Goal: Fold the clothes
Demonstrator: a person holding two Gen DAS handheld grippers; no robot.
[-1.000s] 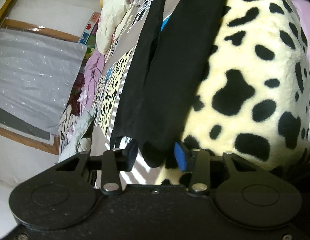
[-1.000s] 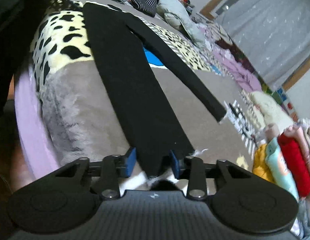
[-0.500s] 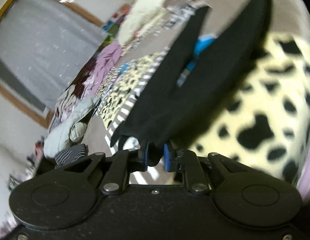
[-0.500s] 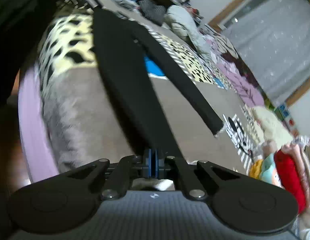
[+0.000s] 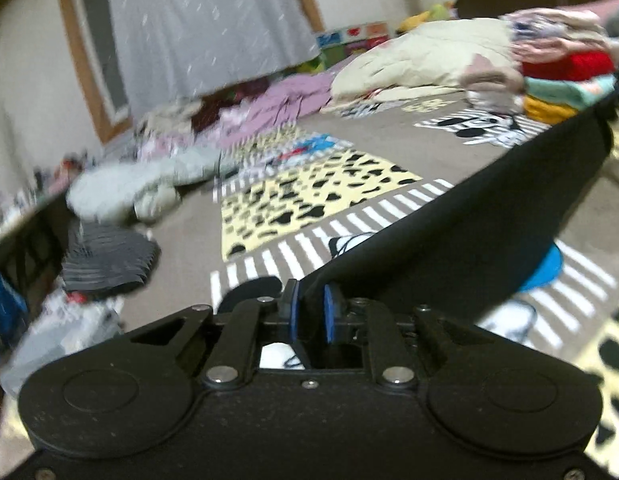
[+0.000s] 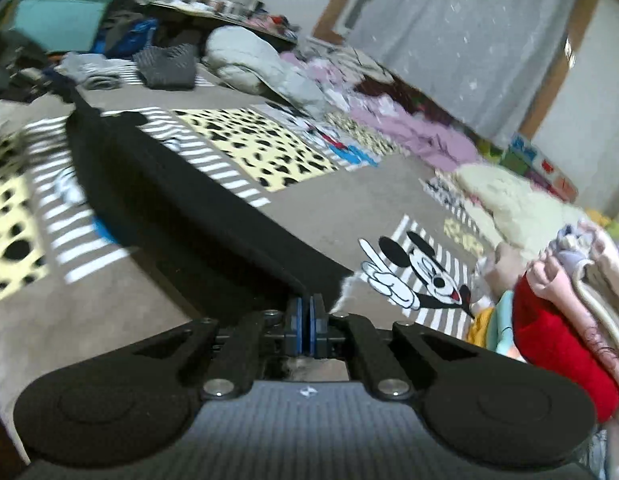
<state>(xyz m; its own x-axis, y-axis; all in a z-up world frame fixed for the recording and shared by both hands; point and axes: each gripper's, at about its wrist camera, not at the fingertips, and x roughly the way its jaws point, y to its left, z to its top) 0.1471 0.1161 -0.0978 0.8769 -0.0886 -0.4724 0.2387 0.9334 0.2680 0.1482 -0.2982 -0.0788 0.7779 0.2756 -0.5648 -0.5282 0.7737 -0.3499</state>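
At the bottom centre of the right wrist view, the right gripper [image 6: 308,322] has its blue pads pressed nearly together, pinching one end of the black garment [image 6: 197,216], which runs from there as a long dark band toward the upper left of the frame. In the left wrist view the left gripper [image 5: 309,316] pinches the garment's [image 5: 469,224] other end between pads that stand a little apart, seemingly on a thicker bunch of cloth, and the fabric sweeps off to the upper right. It hangs stretched between the two grips, raised above the patterned blanket [image 5: 309,204]. It looks light, soft and limp, sagging wherever unsupported, so I judge the corners or hem ends are the best places to hold it, keeping it taut. A stack of folded clothes [image 6: 557,320] sits at the right edge of the right wrist view.
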